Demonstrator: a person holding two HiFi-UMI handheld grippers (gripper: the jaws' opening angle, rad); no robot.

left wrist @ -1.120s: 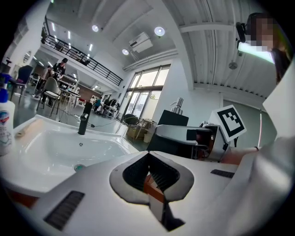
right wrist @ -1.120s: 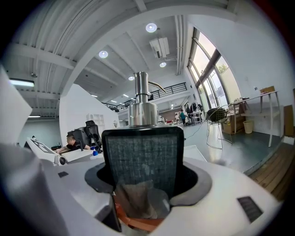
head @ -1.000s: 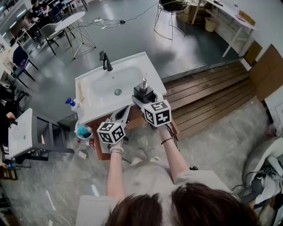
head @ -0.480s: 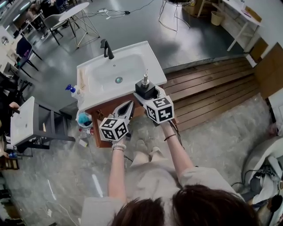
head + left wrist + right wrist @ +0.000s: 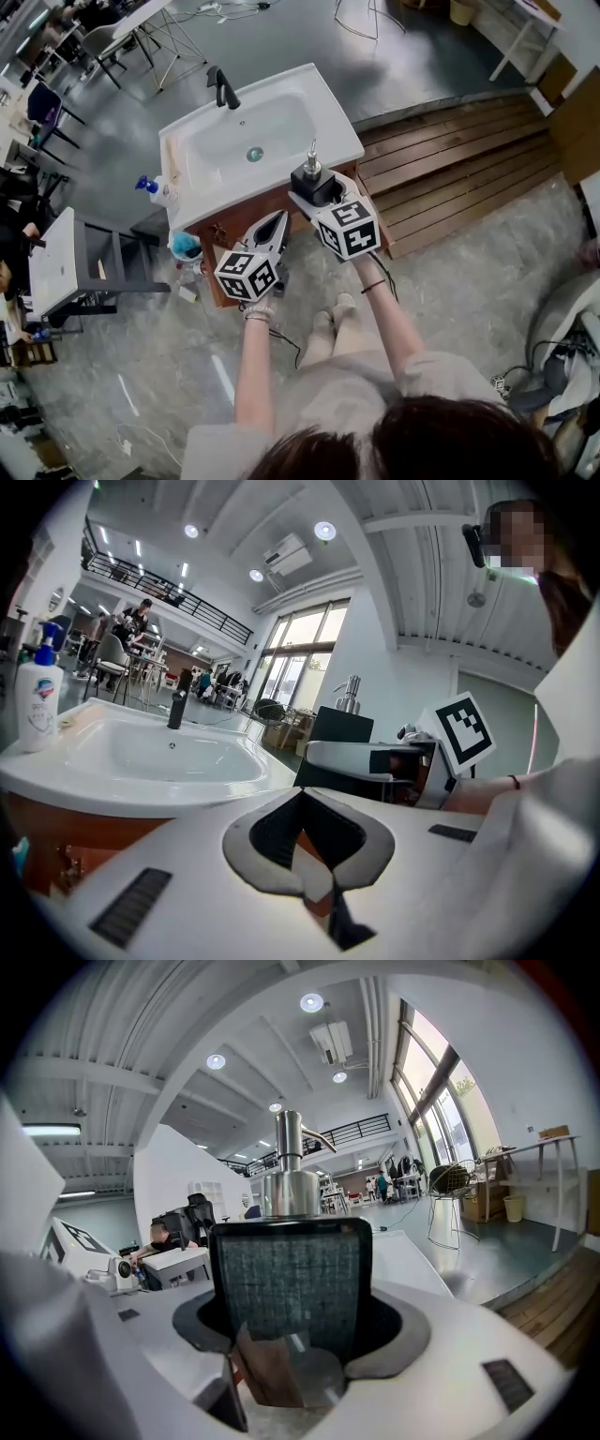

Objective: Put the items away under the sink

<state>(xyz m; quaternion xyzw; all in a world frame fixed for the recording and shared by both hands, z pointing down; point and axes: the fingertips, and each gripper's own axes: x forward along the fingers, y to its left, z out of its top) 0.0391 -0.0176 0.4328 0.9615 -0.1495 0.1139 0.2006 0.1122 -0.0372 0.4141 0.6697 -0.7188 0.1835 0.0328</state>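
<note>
1. Bench (image 5: 221, 253) of brown wood carries a white basin (image 5: 281, 122) (image 5: 159, 752). In the head view it fills the 12 o'clock part of the floor space ahead of the person.
2. Right gripper (image 5: 310, 193) (image 5: 291, 1335) is held at the basin's 5 o'clock corner. Its fingers are closed on the soap dispenser, one against each side of the square body.
3. Left gripper (image 5: 277, 223) (image 5: 303, 797) sits at 7 o'clock from the right one and is near it but apart. Its fingers are pressed together with nothing between them. The tips point at the bench's wooden front, just under the basin's near rim.
4. Soap dispenser (image 5: 312, 180) (image 5: 289, 1279) (image 5: 342, 728) is black with a silver pump. It stands upright between the right gripper's fingers, with the pump rising at 12 o'clock above them. Its lower part is seated in the hollow of the pads. Whether its base touches the basin rim cannot be told.
5. White bottle (image 5: 157, 192) (image 5: 37, 700) with a blue spray top stands upright on the basin's 9 o'clock rim. It is well apart from both grippers.
6. Black faucet (image 5: 223, 89) (image 5: 175, 708) rises at the basin's 11 o'clock edge, on the far side from the dispenser.
</note>
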